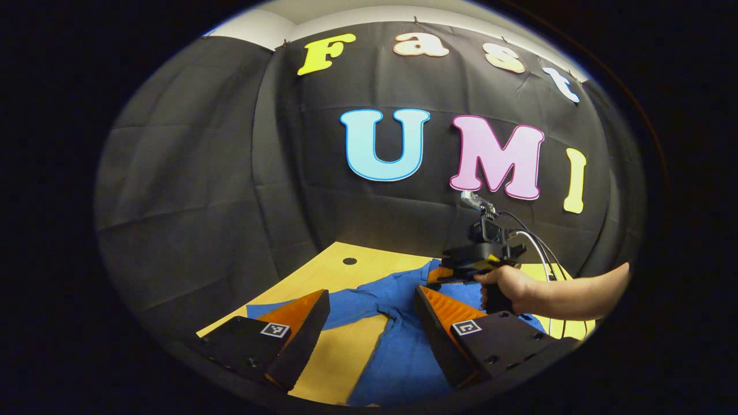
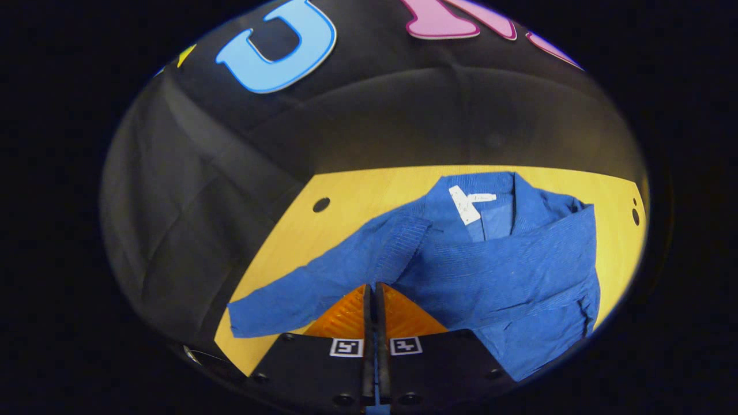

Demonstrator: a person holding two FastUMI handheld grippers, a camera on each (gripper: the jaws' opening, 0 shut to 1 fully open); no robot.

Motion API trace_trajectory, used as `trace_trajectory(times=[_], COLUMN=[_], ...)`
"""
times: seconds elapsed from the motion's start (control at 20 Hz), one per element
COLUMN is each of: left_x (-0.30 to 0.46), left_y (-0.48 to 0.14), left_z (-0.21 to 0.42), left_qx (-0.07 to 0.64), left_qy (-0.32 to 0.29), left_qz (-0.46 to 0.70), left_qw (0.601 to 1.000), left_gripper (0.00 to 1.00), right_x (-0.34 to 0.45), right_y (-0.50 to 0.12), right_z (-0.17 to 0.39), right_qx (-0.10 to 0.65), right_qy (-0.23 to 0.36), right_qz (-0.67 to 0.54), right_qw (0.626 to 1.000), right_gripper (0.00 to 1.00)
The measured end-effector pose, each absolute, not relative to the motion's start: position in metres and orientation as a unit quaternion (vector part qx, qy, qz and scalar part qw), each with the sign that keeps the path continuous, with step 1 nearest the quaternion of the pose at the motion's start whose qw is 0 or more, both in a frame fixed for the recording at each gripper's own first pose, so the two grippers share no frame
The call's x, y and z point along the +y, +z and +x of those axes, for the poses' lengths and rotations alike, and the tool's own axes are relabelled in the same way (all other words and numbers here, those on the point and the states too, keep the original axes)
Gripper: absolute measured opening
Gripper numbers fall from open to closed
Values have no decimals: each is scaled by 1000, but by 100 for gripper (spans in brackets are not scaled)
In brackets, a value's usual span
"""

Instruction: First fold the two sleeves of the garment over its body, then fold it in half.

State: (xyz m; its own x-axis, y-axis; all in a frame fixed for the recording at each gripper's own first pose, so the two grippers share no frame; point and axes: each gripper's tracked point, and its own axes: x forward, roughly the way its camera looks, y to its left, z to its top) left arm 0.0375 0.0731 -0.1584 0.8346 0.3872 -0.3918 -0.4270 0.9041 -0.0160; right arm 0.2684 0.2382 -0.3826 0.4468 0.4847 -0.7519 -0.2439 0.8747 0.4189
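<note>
A black cloth wall backs a yellow wooden counter with small round holes near its far edge. A blue garment lies spread on it, collar and white label toward the top of the right gripper view. One sleeve stretches out flat toward the lower left of that frame; the other sleeve lies folded across the body at centre right.

In the right gripper view, the right gripper sits at bottom centre with its orange fingers pressed together, a sliver of blue cloth showing between them at the bottom edge.

In the left gripper view, the left gripper has its fingers wide apart above the garment, holding nothing. A hand at centre right grips the other tool's handle.
</note>
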Motion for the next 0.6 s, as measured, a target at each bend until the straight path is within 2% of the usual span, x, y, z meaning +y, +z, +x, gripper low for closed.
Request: trace_trajectory(times=[0.05, 0.25, 0.3, 0.35, 0.4, 0.45, 0.6], left_x=[80, 108, 118, 127, 135, 142, 178], left_y=[-165, -187, -193, -198, -204, -210, -232], left_z=[37, 40, 40, 42, 43, 42, 42], left_qx=[194, 198, 201, 203, 204, 207, 222], left_qy=[218, 245, 256, 265, 273, 282, 321], left_qz=[-58, -71, -72, -72, -74, -77, -87], left_qw=[955, 946, 943, 940, 937, 934, 917], left_gripper=[84, 84, 84, 84, 85, 85, 85], right_x=[242, 225, 224, 220, 213, 206, 183], right_y=[-395, -411, -409, -402, -395, -388, -356], right_z=[263, 265, 266, 266, 270, 273, 276], right_qx=[488, 468, 462, 454, 444, 431, 384], right_qy=[216, 203, 204, 203, 198, 193, 185], right_qz=[118, 57, 58, 56, 50, 42, 24], right_qw=[837, 858, 861, 866, 872, 880, 904], right_gripper=[1, 95, 99, 91, 91, 99, 99])
